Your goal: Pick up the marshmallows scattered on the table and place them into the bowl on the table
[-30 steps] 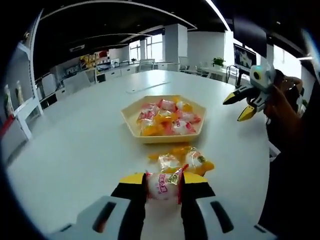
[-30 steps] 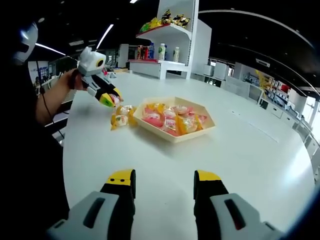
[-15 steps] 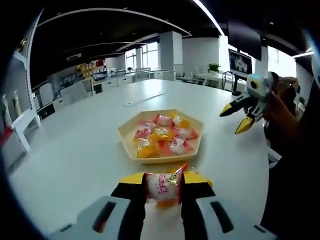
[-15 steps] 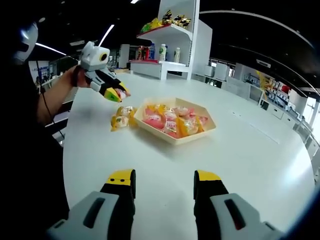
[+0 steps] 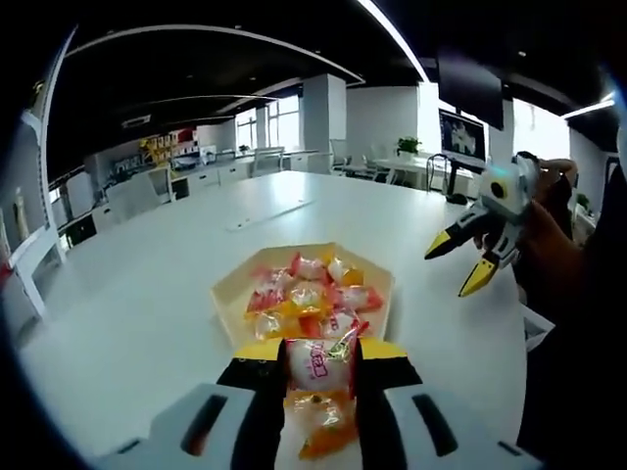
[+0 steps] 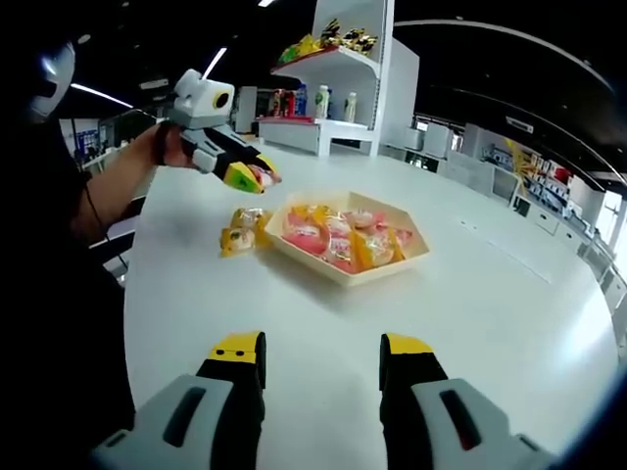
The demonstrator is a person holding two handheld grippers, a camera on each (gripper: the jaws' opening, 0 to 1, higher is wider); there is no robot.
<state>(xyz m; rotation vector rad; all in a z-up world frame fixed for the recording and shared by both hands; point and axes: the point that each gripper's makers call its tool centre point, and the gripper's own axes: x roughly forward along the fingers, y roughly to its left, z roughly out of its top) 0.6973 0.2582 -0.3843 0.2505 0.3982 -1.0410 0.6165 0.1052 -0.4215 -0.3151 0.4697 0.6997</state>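
Left gripper view has the left gripper (image 5: 319,364) clamped on a pink-wrapped marshmallow (image 5: 318,364), and compared with a second ago it's been carried forward: back then it sat low over the two loose candies on the desk, now it hangs at the near rim of the bowl (image 5: 232,284). So this one looks basically ready to drop in, just needs to go a touch further over the pile and let go.

From the right gripper view you can see the same thing side-on, the left gripper (image 6: 253,177) up in the air just short of the bowl (image 6: 402,264), candy between the tips. The right gripper (image 6: 321,352) hasn't budged, jaws apart with nothing in them, hovering over bare desk on the near side.

Still left to do: two yellow-wrapped marshmallows (image 6: 240,230) lying right beside the bowl's rim on the person's side. Nothing really blocks the drop. Background has a shelf unit (image 6: 333,88) with bottles and snacks, well apart from everything.
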